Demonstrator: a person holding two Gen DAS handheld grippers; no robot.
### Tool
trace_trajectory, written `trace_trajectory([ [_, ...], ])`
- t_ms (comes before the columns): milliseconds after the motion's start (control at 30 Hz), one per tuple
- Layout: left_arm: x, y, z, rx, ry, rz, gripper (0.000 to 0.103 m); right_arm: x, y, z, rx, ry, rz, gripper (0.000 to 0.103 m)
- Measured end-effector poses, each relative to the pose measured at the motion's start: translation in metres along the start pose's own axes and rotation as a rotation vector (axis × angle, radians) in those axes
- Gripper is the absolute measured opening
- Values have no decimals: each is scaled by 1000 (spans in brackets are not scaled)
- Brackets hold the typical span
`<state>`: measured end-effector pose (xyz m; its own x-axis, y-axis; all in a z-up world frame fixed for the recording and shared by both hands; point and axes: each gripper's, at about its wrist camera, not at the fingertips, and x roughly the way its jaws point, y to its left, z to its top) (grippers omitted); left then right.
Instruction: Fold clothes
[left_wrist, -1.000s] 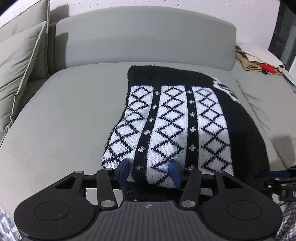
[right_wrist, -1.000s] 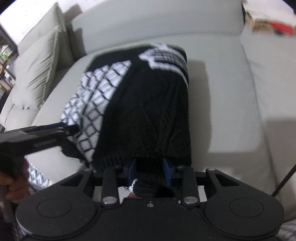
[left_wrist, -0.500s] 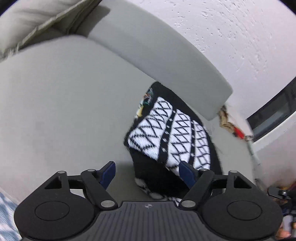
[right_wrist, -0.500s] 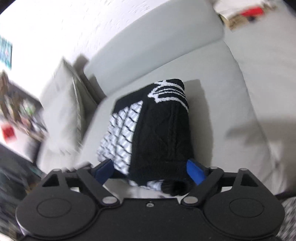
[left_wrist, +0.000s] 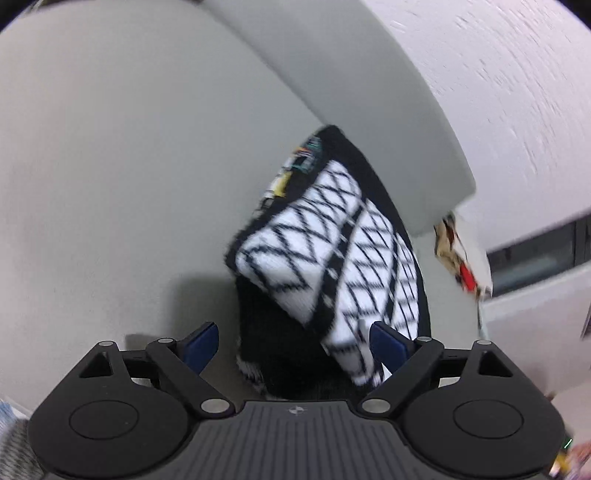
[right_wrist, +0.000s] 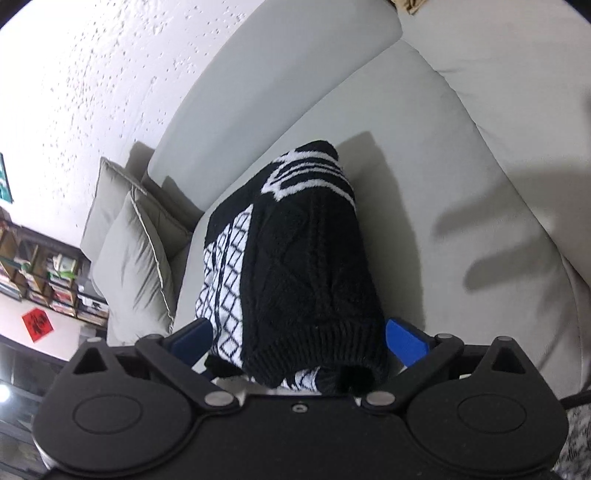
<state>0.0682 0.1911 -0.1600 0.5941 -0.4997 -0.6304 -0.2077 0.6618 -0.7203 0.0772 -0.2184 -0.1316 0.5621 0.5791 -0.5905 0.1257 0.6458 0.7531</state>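
Both grippers, left (left_wrist: 297, 347) and right (right_wrist: 299, 345), are opening around the folded sweater (right_wrist: 295, 258), gripping nothing; folding looks nearly done.

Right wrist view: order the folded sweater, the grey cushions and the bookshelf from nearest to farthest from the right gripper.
1. Folded sweater: nearest, on the sofa seat, its near end between the opening jaws of the right gripper.
2. Grey cushions: farther, left of the sweater, propped at the sofa's end.
3. Bookshelf: farthest, beyond the cushions at the left edge.
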Motion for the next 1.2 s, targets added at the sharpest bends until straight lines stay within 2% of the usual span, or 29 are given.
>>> trace_trajectory([
  [67, 7, 10, 4, -77, 11, -20, 86, 4, -9, 5, 32, 1, 18, 101],
  [200, 22, 23, 8, -156, 37, -59, 83, 17, -26, 16, 86, 21, 47, 99],
  [367, 27, 21, 13, -164, 6, -129, 71, 36, -43, 31, 145, 29, 128, 94],
  [567, 34, 26, 16, -188, 2, -157, 72, 77, -69, 48, 257, 85, 164, 93],
  [633, 35, 29, 17, -199, 4, -163, 76, 86, -70, 52, 259, 90, 186, 95],
  [700, 37, 32, 19, -202, 10, -160, 75, 94, -66, 58, 261, 91, 211, 100],
  [767, 39, 29, 21, -192, 8, -156, 72, 106, -63, 66, 270, 99, 224, 100],
  [933, 41, 21, 23, -157, 10, -161, 62, 131, -44, 79, 242, 106, 147, 100],
  [1000, 40, 18, 23, -128, 8, -162, 54, 133, -32, 77, 198, 88, 99, 83],
  [1100, 27, 18, 19, -71, -5, -158, 47, 128, -14, 73, 133, 57, 50, 65],
  [1200, 19, 5, 13, -12, -16, -139, 45, 115, -2, 67, 102, 24, 40, 58],
])
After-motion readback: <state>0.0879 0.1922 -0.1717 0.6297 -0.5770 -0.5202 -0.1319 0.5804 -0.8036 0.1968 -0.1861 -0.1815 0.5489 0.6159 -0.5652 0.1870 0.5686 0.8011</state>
